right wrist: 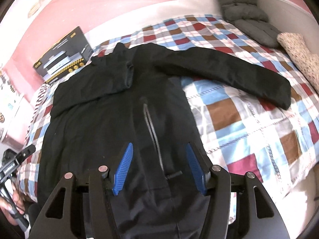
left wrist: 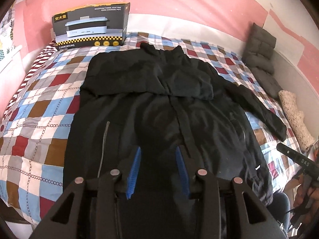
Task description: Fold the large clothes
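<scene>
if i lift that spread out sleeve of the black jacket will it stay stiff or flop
The sleeve will probably flop: it lies limp and creased on the quilt. It looks padded, so likely light but bulky. Its smooth fabric may slip.

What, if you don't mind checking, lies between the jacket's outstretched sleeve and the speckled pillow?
Only bare checked bedspread lies between the sleeve and the speckled pillow; the right wrist view shows this most clearly.

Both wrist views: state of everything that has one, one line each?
black jacket: flat on bed, front up, zipped
left sleeve: folded across chest
right sleeve: spread out on quilt
left gripper: jaws open, empty
right gripper: jaws open, empty
cooker box: upright, closed
</scene>
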`<state>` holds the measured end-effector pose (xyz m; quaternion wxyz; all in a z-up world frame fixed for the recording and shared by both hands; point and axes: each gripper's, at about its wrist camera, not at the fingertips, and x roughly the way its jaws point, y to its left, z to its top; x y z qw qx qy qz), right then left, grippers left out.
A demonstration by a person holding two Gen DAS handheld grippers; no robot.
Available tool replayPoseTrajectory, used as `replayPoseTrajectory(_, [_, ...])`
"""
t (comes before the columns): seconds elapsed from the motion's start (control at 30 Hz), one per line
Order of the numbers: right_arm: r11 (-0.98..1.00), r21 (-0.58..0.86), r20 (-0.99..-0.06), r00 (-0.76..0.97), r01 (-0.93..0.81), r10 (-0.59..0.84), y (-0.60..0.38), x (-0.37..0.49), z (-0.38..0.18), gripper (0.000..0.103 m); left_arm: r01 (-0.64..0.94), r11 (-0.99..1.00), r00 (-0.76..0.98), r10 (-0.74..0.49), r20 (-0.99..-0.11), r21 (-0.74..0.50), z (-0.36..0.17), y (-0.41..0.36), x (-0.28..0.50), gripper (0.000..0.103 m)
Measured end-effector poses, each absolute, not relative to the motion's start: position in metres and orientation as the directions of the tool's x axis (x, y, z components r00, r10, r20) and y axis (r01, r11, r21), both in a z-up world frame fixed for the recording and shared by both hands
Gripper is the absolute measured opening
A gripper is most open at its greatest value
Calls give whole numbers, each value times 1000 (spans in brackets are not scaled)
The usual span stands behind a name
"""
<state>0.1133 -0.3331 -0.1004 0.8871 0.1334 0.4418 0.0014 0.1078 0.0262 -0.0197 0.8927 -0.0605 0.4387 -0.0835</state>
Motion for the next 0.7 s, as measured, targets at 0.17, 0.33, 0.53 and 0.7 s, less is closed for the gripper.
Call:
replayPoseTrajectory(0.17, [958,251,-773,624,141,111,-345,111,-99,56,112,981,620,-196,-760,-161,-12,17,109,41])
replayPoseTrajectory(0.33, [956,245,-779,620,165,93,-355,116,-105,56,116,982,612,-191,-768,-151,-17,9,118,42])
replayPoseTrajectory(0.53, [948,240,-796,601,208,70,-375,132,-121,56,113,984,595,-181,-783,-141,-29,0,135,43])
replayPoseTrajectory(0.7, [916,267,-823,565,301,55,-414,151,-150,62,123,985,580,-170,-797,-121,-40,-7,152,43])
